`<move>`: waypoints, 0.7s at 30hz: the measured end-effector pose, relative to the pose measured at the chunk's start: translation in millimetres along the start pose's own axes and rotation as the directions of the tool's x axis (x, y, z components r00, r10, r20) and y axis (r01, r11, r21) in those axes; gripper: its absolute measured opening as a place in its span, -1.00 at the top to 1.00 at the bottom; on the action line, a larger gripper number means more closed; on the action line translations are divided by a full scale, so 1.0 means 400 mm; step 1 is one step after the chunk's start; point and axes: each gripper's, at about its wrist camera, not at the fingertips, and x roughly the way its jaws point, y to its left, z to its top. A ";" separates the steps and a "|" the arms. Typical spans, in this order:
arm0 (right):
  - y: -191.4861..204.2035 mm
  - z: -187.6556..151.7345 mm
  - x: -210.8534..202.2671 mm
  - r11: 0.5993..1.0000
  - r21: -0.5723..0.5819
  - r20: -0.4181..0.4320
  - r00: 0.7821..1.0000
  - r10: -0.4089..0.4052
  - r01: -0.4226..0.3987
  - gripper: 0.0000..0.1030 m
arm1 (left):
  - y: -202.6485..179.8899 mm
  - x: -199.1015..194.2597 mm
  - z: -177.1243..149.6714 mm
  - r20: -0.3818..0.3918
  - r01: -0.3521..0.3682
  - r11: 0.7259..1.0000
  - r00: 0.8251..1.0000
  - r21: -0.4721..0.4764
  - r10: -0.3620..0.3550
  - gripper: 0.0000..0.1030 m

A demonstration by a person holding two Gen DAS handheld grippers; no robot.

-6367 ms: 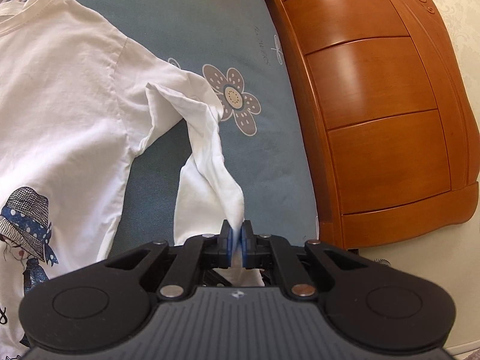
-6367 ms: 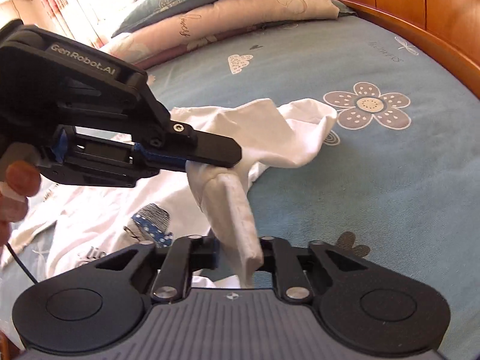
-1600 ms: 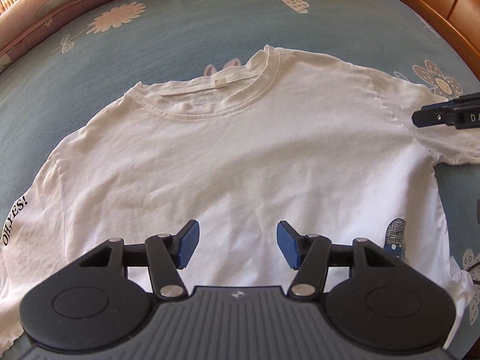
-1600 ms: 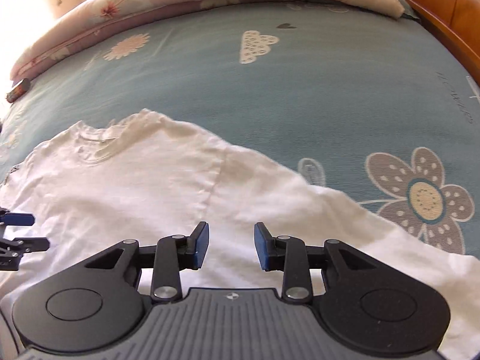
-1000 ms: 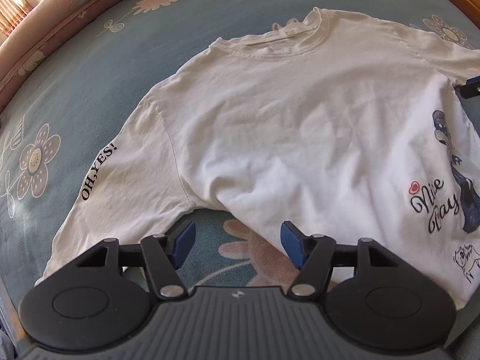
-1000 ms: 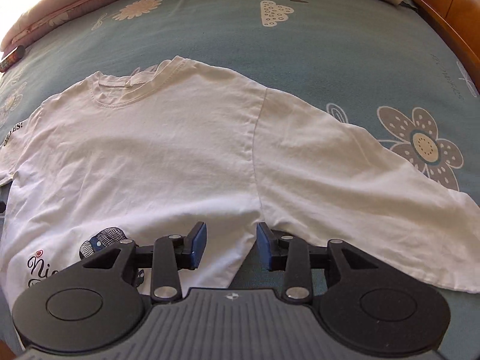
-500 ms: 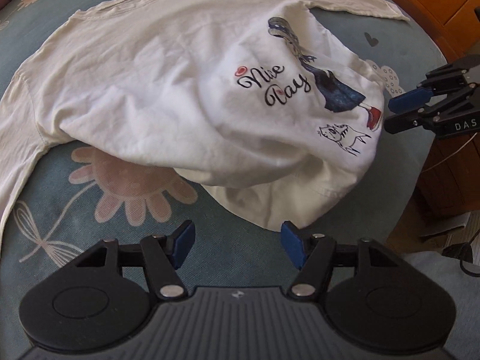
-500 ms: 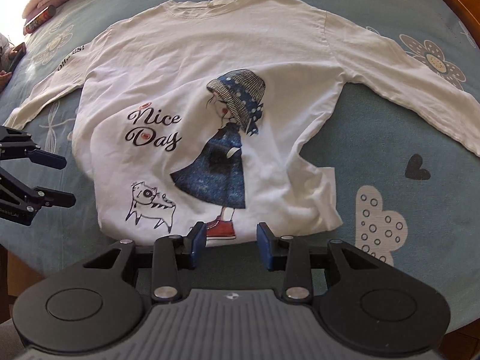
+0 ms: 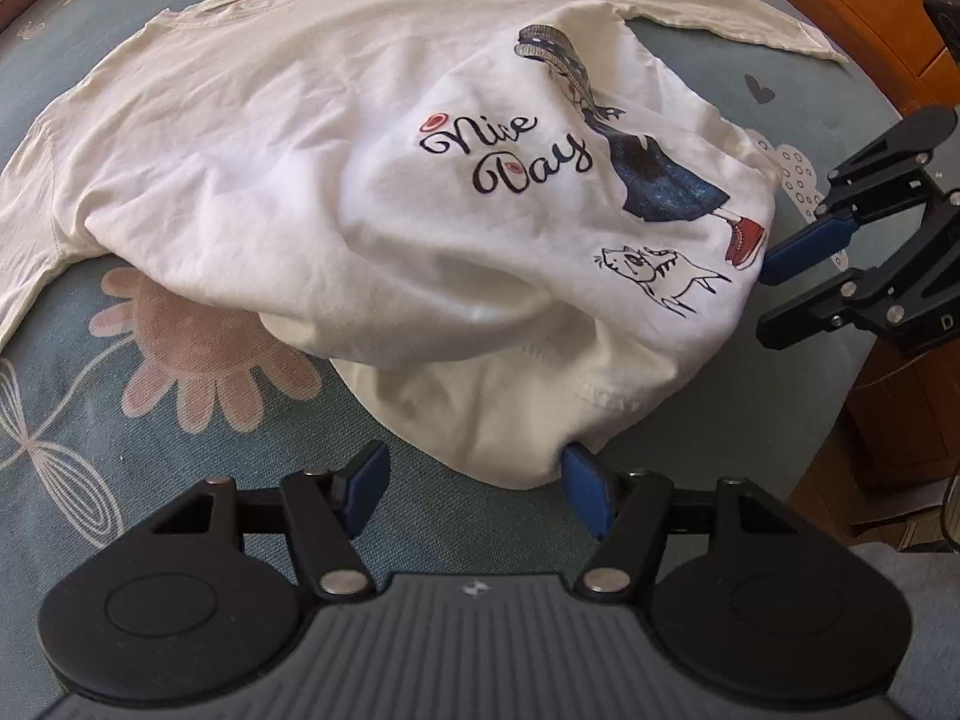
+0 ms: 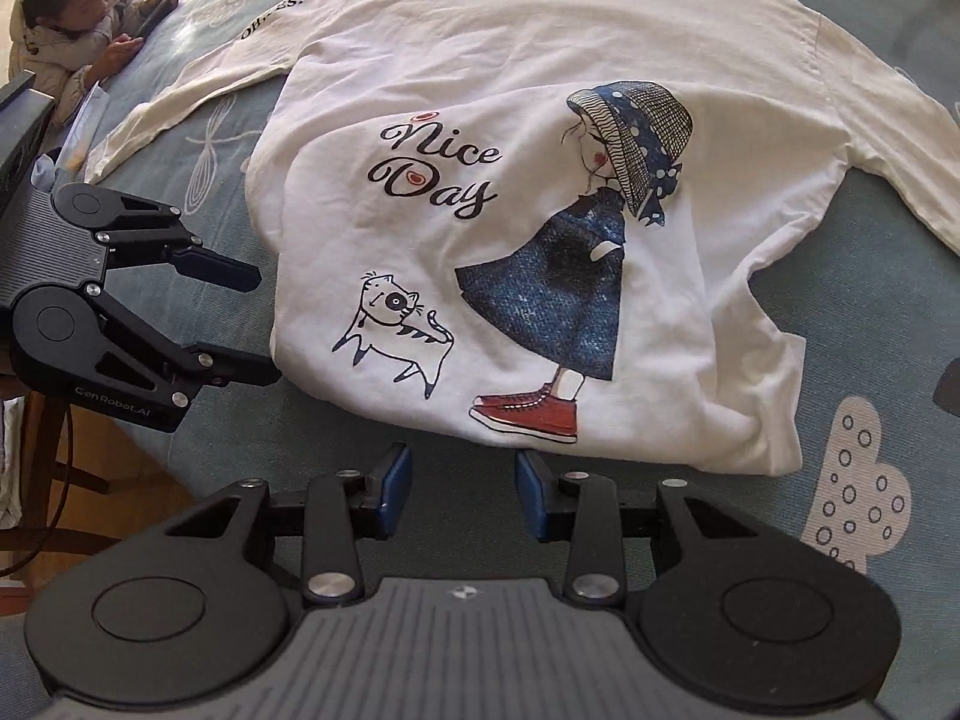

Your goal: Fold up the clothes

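Because the shirt (image 10: 540, 192) is thin cotton, we judge it light, soft and quite limp: it will sag and drag wherever we do not carry it, and it can slip from a shallow pinch. It lies spread on the blue flowered bed cover (image 10: 870, 324), printed side up, with its lower part just beyond the tips of both tongs and the two long sleeves reaching away to either side.

The right tongs (image 10: 462, 489) hang over the cover with a moderate gap between the blue pads and nothing in it; the hem (image 10: 630, 450) lies just past the tips, near the printed red shoe. The left tongs (image 9: 474, 489) stand wider, and they hold nothing either. The rumpled bottom corner (image 9: 510, 432) of the shirt bulges just in front of them, and its edge comes right up to one pad (we cannot tell if it truly touches).

In the left view the lower part is puffed up and doubled under itself, so the cloth is not flat there. We think the good places to take hold are the two bottom corners at the hem, where the stitched edge is thicker and gives the pads more to bite. Each grip should catch both layers, front and back, or the shirt may open like a bag when lifted.
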 end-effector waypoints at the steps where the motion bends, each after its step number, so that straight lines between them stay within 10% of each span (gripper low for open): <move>1: -0.002 -0.001 0.001 0.999 -0.033 -0.018 1.000 0.017 -0.017 0.15 | -0.002 0.000 0.002 0.004 -0.012 1.000 1.000 -0.004 0.013 -0.26; 15: 0.172 0.102 0.051 0.930 -0.160 -0.008 0.942 0.335 -0.332 0.11 | 0.093 -0.078 -0.066 -0.058 -0.247 0.968 0.968 -0.038 0.245 -0.29; 21: 0.249 0.176 0.108 0.977 -0.148 0.105 0.980 0.169 -0.153 0.10 | 0.175 -0.093 -0.079 -0.042 -0.234 0.959 0.972 -0.162 0.230 -0.29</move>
